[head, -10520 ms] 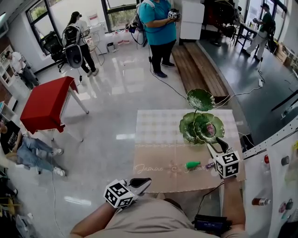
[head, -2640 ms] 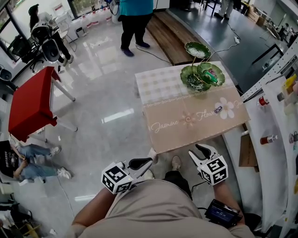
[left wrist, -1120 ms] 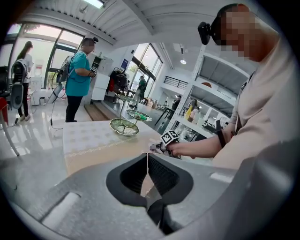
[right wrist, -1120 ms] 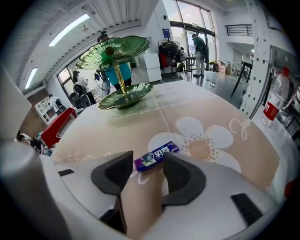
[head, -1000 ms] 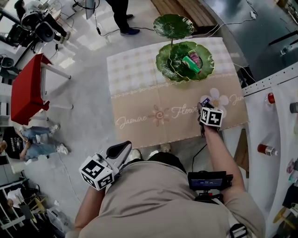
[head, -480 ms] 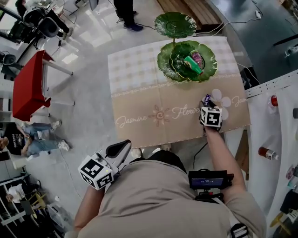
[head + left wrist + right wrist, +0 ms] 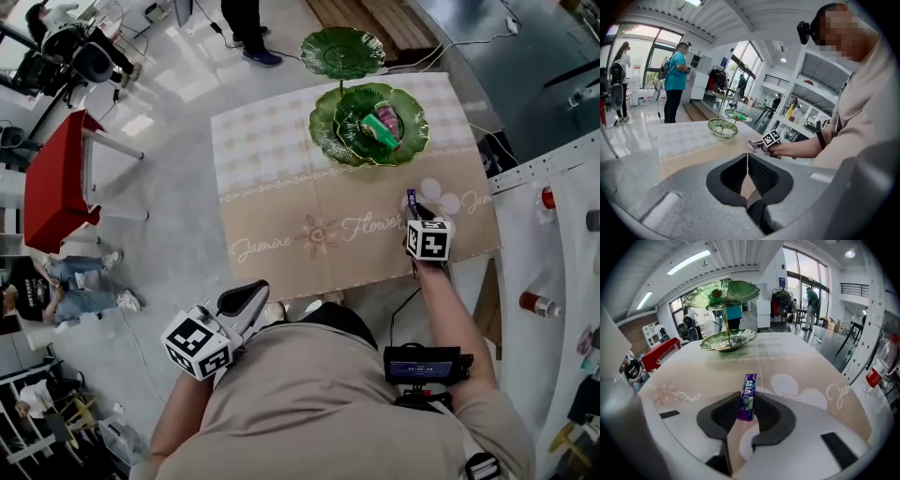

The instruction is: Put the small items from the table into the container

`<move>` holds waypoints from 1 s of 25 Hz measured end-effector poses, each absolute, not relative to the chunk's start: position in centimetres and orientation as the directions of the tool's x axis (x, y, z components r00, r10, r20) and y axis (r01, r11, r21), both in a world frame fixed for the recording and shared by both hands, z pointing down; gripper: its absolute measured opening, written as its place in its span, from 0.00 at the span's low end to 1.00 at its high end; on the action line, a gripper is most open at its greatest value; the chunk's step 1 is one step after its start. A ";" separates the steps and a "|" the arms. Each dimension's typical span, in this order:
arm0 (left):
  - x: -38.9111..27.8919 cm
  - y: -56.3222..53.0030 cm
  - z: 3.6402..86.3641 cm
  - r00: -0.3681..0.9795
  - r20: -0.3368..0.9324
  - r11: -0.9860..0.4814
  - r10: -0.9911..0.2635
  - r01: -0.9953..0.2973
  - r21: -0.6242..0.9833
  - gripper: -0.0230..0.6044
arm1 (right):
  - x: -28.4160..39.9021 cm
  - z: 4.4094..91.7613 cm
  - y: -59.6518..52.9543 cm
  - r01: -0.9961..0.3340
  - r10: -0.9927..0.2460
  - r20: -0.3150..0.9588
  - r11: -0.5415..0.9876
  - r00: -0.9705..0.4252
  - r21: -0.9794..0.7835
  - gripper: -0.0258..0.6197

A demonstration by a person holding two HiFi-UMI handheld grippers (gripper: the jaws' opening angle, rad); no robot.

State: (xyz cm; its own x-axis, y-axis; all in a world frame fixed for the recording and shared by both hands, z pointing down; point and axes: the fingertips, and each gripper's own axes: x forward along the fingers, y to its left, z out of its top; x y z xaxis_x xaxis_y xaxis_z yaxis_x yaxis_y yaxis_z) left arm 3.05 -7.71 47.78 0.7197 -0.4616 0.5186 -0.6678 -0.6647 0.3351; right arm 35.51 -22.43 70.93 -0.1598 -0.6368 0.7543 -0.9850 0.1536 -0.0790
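One small purple packet point(image 7: 749, 389), a flat foil-wrapped stick, stands upright between the pads of the right gripper point(image 7: 747, 404). The jaws are closing and both pads already lie against the packet's flat sides. It sits over the white flower print near the table's right edge. The left gripper point(image 7: 747, 158) has its jaws pressed together with nothing between them and hangs off the table's near edge, close to the person's body.

The container is one green stand point(image 7: 325, 129) of three glossy, leaf-shaped dishes with wavy rims: two overlap low down, one is raised on a thin stem. Two small things lie in the lower dishes, a green tube point(image 7: 379, 132) and a pinkish wrapped piece point(image 7: 391, 116), just beside each other. The stand is at the far side of the table, well apart from the packet.

The single table point(image 7: 281, 220) is rectangular, under a smooth cloth, checked at the far end and beige with script and flowers nearer. Between packet and stand the cloth is bare. A white rack point(image 7: 558, 202) stands close along the right edge; to the left, shiny grey floor runs to one red table point(image 7: 56, 183).
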 end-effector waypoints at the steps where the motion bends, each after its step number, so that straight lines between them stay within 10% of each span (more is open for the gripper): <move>1: 3.3 -7.8 47.7 0.725 0.516 -0.669 -0.457 -0.662 0.337 0.05 | 35.8 70.2 -22.4 -0.985 -0.644 0.747 0.153 -0.165 -0.085 0.19; 25: 2.7 -7.7 46.8 0.743 0.428 -0.669 -0.514 -0.660 0.343 0.05 | 33.3 50.2 -32.8 -0.922 -0.713 0.617 0.384 -0.333 -0.054 0.19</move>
